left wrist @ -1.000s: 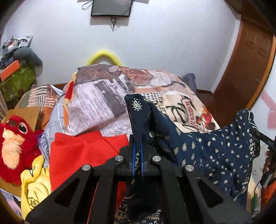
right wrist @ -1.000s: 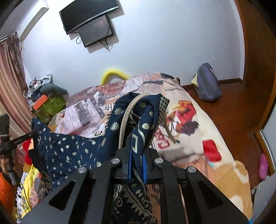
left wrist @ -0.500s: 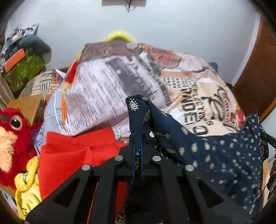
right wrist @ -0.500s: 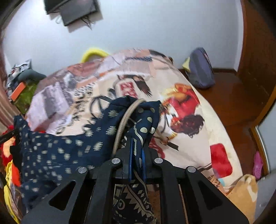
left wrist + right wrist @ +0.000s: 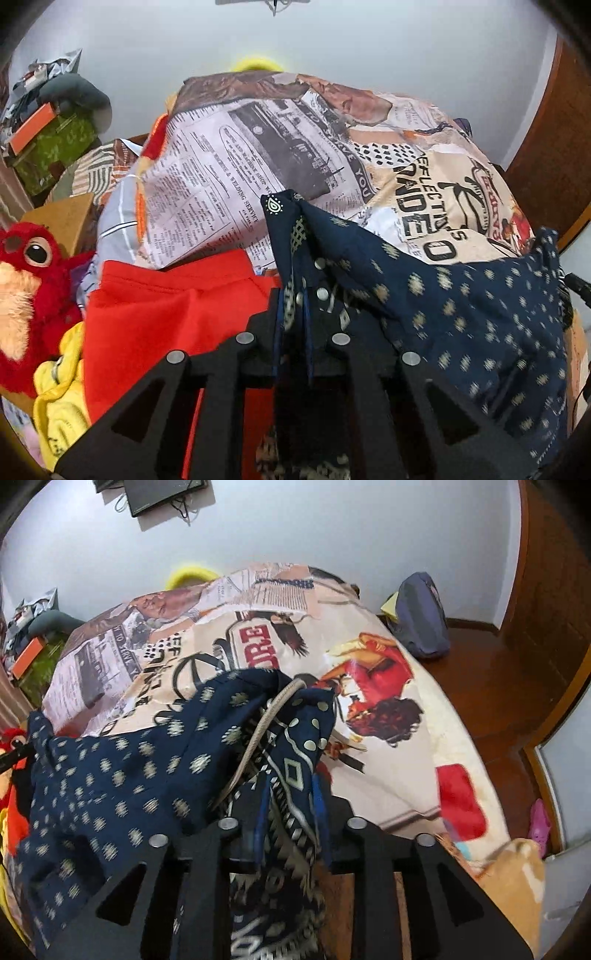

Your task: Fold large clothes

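Note:
A dark navy garment (image 5: 461, 314) with small cream motifs hangs stretched between my two grippers, low over a bed with a newspaper-print cover (image 5: 258, 155). My left gripper (image 5: 293, 295) pinches one corner; its jaws are just starting to open, with the cloth still caught between the pads. In the right wrist view the same garment (image 5: 110, 782) spreads leftward. My right gripper (image 5: 290, 786) is opening: its blue pads stand apart, and the bordered edge and a pale cord lie loose between them.
A red cloth (image 5: 166, 306), a red plush toy (image 5: 26, 280) and a yellow cloth (image 5: 59, 391) crowd the bed's left side. A purple bag (image 5: 421, 616) sits on the wooden floor at the right. A wooden door (image 5: 546, 147) stands beyond it.
Both grippers have sunk toward the bed and tipped downward, carrying the garment. The right gripper's pads have parted from a tight pinch. The left pads have widened only slightly.

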`<control>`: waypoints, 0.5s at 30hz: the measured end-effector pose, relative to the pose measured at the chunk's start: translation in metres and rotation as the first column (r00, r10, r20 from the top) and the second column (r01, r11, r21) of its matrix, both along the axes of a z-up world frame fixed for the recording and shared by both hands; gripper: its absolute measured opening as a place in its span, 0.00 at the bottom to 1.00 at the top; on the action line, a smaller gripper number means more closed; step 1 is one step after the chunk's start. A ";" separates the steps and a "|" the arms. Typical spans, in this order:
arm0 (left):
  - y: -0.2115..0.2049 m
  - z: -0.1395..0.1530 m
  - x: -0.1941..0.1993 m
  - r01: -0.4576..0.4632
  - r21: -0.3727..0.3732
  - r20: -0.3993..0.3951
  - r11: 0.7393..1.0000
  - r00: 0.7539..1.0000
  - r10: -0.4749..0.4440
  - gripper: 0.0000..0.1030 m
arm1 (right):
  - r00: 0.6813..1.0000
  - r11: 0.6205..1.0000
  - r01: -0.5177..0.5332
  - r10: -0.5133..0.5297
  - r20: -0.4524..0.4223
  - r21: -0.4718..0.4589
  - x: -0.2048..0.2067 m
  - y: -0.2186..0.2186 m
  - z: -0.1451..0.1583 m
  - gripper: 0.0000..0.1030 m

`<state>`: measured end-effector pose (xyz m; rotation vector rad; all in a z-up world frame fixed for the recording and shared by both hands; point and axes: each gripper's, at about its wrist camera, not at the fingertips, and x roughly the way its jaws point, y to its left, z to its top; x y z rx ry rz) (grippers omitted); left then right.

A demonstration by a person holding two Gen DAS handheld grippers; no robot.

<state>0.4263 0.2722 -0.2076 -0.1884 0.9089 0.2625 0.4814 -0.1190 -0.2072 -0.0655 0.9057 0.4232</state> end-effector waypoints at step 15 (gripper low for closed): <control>-0.042 0.103 -0.128 0.076 0.072 0.105 0.995 0.991 -0.083 0.38 | 0.982 0.997 -0.071 0.077 0.174 -0.042 -0.120 -0.033 0.115 0.55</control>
